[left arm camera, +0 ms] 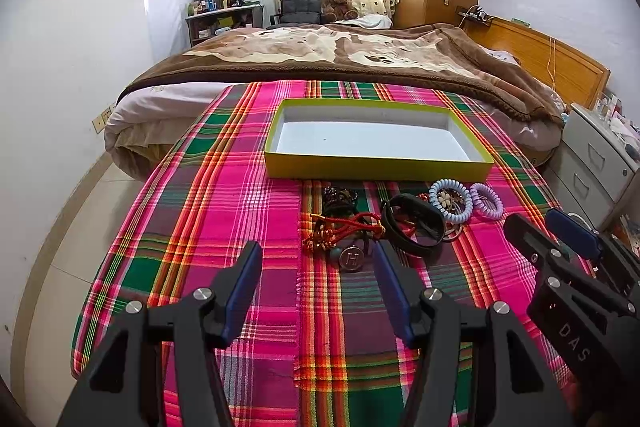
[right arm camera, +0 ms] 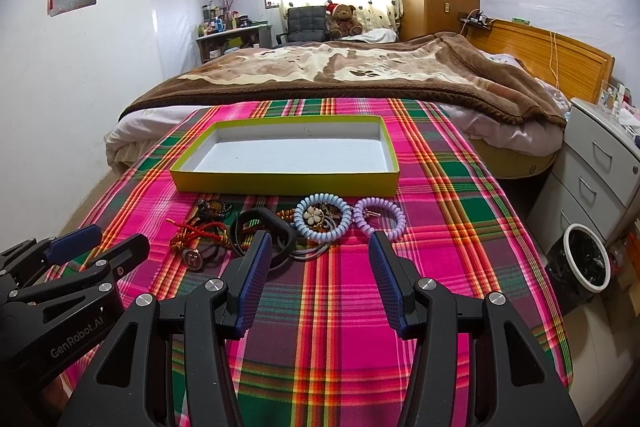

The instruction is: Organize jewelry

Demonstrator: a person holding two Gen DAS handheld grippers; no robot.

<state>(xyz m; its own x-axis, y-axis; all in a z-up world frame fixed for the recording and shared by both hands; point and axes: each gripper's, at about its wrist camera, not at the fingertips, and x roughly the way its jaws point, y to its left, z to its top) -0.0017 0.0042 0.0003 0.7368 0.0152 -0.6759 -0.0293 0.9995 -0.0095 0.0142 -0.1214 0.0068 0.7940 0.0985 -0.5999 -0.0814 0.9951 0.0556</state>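
Both grippers hang over the near part of a table covered by a plaid cloth [right arm camera: 340,307], and neither has hold of anything. The left gripper [left arm camera: 318,259] has its jaws spread wide and empty, the right-hand finger tip just beside a round pendant [left arm camera: 353,258] stamped with an H. The right gripper [right arm camera: 320,249] is likewise wide open and empty, pointing at the gap between a blue coil bracelet [right arm camera: 323,221] and a purple coil bracelet [right arm camera: 379,215].

The jewelry lies in a heap just in front of a shallow yellow box [right arm camera: 280,183], which sits empty further back on the cloth — so nothing has been sorted yet, as far as these views tell.

The main risk is the tangle. A red cord [left arm camera: 352,227], a black band [left arm camera: 414,223] and some beaded pieces overlap, and whether they are actually knotted together cannot be told from here. Closing on one strand could drag several pieces along, scatter them or pull them off the table edge. The pendant lies flat and looks thin, so the jaws may slide over it or pinch the cloth instead — and lifting the cloth would shift the box. The coil bracelets look springy and could squirm out of a light grip. The two grippers are also near each other, and reaching into the same heap could bump them.
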